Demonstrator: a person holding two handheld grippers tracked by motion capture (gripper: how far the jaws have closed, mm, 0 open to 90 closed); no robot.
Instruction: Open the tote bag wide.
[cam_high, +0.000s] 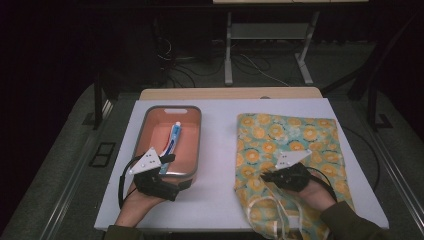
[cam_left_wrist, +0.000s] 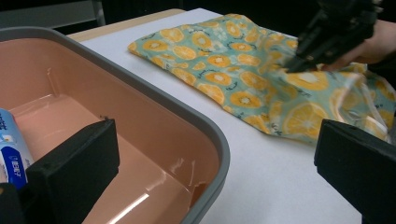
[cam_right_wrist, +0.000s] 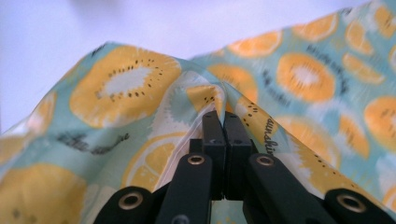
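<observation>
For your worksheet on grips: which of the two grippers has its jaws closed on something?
The right gripper: its jaws are shut, pinching a fold of the fruit-print bag. The left gripper stands open at the pink tub.

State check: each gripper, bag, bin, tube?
Right gripper: shut on bag, pinching a raised fold.
Left gripper: open, jaws astride the bin's near corner, nothing gripped.
Bag: lying flat on the table, lifted into a ridge at the pinch; drawstring loose at the near end.
Bin: upright, no lid on it.
Tube: lying in the bin.
</observation>
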